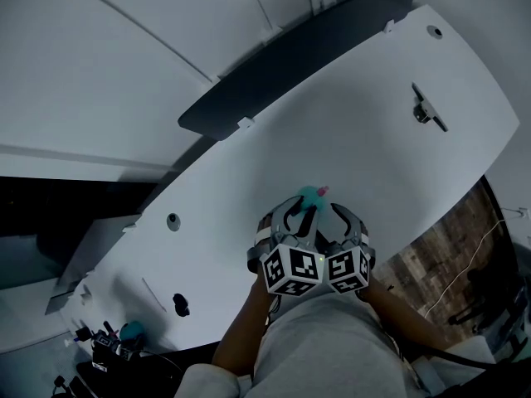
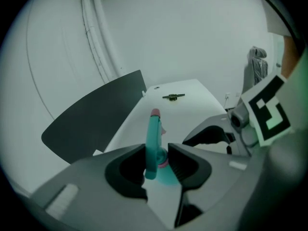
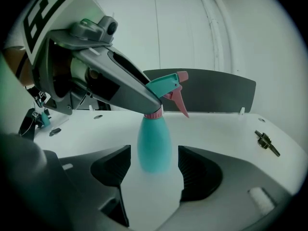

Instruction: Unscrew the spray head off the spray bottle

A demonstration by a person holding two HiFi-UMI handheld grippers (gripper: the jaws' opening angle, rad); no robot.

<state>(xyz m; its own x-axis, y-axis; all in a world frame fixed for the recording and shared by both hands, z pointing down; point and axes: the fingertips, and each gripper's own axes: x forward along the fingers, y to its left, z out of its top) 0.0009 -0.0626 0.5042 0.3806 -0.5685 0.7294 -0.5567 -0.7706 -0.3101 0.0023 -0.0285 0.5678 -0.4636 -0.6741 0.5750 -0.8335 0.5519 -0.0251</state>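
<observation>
A teal spray bottle (image 3: 154, 146) with a pink collar and pink trigger stands upright over the white table (image 1: 373, 98); whether its base touches the table is unclear. My left gripper (image 2: 156, 160) is shut on the teal spray head (image 2: 154, 138) at the neck. In the right gripper view one left gripper finger (image 3: 130, 93) covers the collar. My right gripper (image 3: 154, 165) is open around the bottle's body, with a small gap on each side. In the head view both grippers (image 1: 319, 218) sit side by side at the table's near edge, and only the spray head (image 1: 313, 195) shows.
A small dark metal part (image 3: 267, 143) lies on the table to the right, also in the head view as the metal part (image 1: 427, 110). A dark panel (image 1: 290, 65) stands along the table's far edge. Cables and small gear (image 1: 116, 342) sit at the lower left.
</observation>
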